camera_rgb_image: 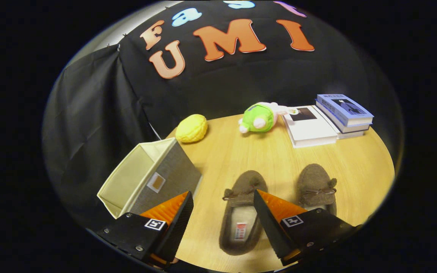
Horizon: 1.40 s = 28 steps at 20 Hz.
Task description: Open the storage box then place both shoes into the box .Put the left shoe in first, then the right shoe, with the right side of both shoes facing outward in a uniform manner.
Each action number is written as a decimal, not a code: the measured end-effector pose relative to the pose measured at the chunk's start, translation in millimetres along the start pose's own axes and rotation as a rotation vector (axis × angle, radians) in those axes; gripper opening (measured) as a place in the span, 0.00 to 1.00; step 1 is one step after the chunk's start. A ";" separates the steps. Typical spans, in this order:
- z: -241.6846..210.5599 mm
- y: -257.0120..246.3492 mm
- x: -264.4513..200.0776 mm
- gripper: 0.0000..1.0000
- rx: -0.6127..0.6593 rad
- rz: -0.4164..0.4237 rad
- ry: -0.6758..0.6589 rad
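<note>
Your gripper (222, 216) hangs over the near part of the round light-wood table (241, 159), and its jaws stand wide open, holding nothing. Bare table top shows in the gap between them.

The left brown fuzzy slipper with a small bow (241, 212) lies just ahead of your fingers, toe pointing away from you; its heel end runs between the jaws, closer to the right finger, whose tip overlaps its inner edge in the picture. You cannot tell whether that finger touches it. The pale lining and a small label show inside its opening.

The right brown fuzzy slipper with a bow (316, 186) lies beside it, parallel and a little apart, partly hidden behind your right finger.

The beige-lined grey fabric storage box (148, 178) sits at the table's edge, beyond your left finger. It lies tipped on its side, its open mouth facing away from the slippers, and its pale interior looks empty as far as you can see in. A small square tag shows on its grey wall.

Farther off along the back of the table you have a yellow knobbly ball (191, 128), a green and pink plush toy (261, 118), a flat white book (309, 127) touching the toy, and a stack of blue-covered books (344, 112) just beside it.
</note>
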<state>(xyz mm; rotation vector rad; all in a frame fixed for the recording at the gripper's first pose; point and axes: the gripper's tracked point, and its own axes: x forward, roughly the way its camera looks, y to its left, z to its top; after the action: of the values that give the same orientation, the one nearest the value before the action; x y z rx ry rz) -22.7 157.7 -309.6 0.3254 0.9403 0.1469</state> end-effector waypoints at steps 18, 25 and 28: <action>-69.0 -49.3 65.3 0.42 0.057 -0.152 0.239; -65.2 -55.3 65.6 0.07 0.197 -0.147 0.220; -50.3 -49.8 56.8 0.05 0.219 -0.145 0.172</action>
<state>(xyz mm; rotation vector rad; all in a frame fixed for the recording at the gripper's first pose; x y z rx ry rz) -31.2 136.4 -397.3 0.4501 1.1498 -0.0635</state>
